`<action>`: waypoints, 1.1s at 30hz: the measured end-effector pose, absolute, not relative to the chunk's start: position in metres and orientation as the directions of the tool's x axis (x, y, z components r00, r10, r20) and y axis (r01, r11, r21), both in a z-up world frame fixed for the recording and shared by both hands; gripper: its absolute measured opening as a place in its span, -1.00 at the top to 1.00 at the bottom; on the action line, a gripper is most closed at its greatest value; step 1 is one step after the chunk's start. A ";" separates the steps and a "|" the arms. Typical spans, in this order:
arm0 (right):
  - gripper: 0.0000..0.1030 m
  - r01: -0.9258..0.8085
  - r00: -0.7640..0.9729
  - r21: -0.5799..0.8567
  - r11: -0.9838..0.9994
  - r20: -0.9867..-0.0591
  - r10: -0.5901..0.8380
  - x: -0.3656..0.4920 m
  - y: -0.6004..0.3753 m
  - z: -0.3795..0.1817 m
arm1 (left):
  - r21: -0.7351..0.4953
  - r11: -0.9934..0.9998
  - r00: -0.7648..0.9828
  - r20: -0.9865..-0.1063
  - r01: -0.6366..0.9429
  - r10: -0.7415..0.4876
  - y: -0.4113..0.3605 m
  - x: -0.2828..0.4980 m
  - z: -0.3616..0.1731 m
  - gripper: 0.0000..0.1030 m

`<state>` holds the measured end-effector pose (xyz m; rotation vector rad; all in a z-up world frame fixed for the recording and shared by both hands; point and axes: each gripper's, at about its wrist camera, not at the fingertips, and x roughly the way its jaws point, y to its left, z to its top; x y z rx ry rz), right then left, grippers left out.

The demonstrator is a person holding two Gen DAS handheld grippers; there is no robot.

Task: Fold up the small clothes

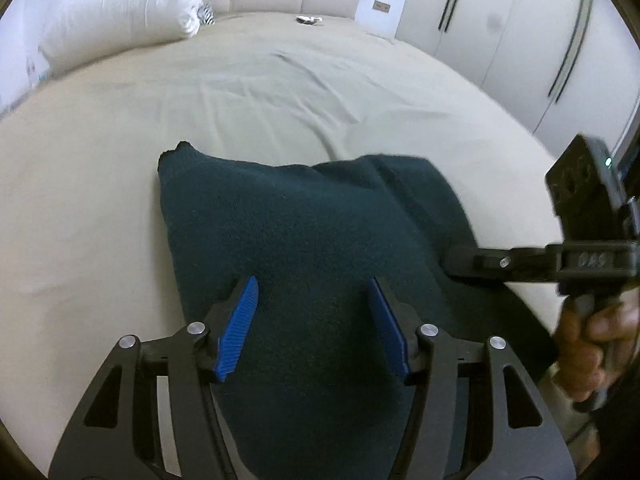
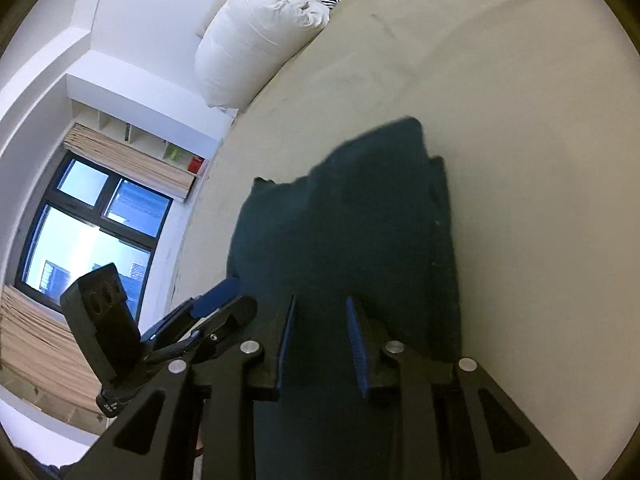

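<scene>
Here the dark green garment [image 1: 304,240] lies partly folded on the bed [image 1: 100,200], near its front edge. The left gripper [image 1: 312,324] hovers over it, half open and empty. The right gripper [image 2: 320,344], at the garment's right edge, stands narrowly open with cloth between its pads; a firm grip cannot be confirmed. The next fold likely calls for pinching an edge. Bare sheet surrounds the garment, with the pillow [image 1: 120,8] well apart.
</scene>
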<state>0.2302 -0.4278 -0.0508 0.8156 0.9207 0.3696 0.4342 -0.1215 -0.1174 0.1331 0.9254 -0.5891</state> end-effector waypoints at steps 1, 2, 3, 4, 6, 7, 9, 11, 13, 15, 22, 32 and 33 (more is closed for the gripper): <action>0.48 0.059 0.582 0.758 0.650 -0.555 0.594 0.225 -0.435 -0.051 | -0.111 0.836 0.468 -0.786 0.537 -0.405 -0.126 0.432 -0.119 -0.09; 0.48 0.069 0.592 0.757 0.650 -0.555 0.584 0.219 -0.442 -0.050 | -0.086 0.835 0.476 -0.788 0.544 -0.391 -0.131 0.431 -0.121 -0.10; 0.48 0.085 0.604 0.753 0.652 -0.559 0.568 0.214 -0.448 -0.047 | -0.080 0.834 0.478 -0.788 0.546 -0.388 -0.132 0.431 -0.121 -0.10; 0.48 0.102 0.612 0.744 0.661 -0.570 0.548 0.208 -0.455 -0.043 | -0.090 0.833 0.476 -0.785 0.545 -0.396 -0.130 0.432 -0.121 -0.10; -0.10 0.141 0.620 0.702 0.698 -0.612 0.491 0.193 -0.471 -0.032 | -0.140 0.835 0.470 -0.772 0.532 -0.428 -0.117 0.431 -0.110 -0.10; -0.26 0.152 0.627 0.694 0.704 -0.618 0.474 0.187 -0.478 -0.026 | -0.162 0.838 0.475 -0.761 0.520 -0.442 -0.109 0.431 -0.105 -0.12; -0.43 0.165 0.620 0.696 0.699 -0.624 0.476 0.186 -0.487 -0.021 | -0.205 0.859 0.514 -0.727 0.469 -0.454 -0.085 0.429 -0.091 -0.16; -0.43 0.180 0.573 0.686 0.705 -0.656 0.492 0.191 -0.490 -0.021 | -0.275 0.874 0.512 -0.724 0.401 -0.463 -0.060 0.437 -0.089 -0.43; -0.43 0.197 0.519 0.667 0.719 -0.693 0.500 0.201 -0.488 -0.025 | -0.357 0.870 0.446 -0.753 0.341 -0.484 -0.042 0.448 -0.100 -0.44; -0.43 0.187 0.481 0.667 0.721 -0.702 0.525 0.214 -0.482 -0.029 | -0.422 0.855 0.386 -0.767 0.300 -0.513 -0.030 0.454 -0.112 -0.44; -0.43 0.187 0.355 0.597 0.780 -0.782 0.513 0.250 -0.462 -0.040 | -0.505 0.812 0.164 -0.810 0.293 -0.563 -0.052 0.467 -0.146 -0.44; -0.28 0.088 0.231 0.502 0.860 -0.850 0.473 0.257 -0.429 -0.037 | -0.510 0.815 0.078 -0.833 0.277 -0.548 -0.079 0.482 -0.158 -0.48; -0.28 0.090 0.231 0.506 0.858 -0.848 0.477 0.258 -0.428 -0.039 | -0.516 0.812 0.072 -0.831 0.271 -0.552 -0.081 0.485 -0.161 -0.48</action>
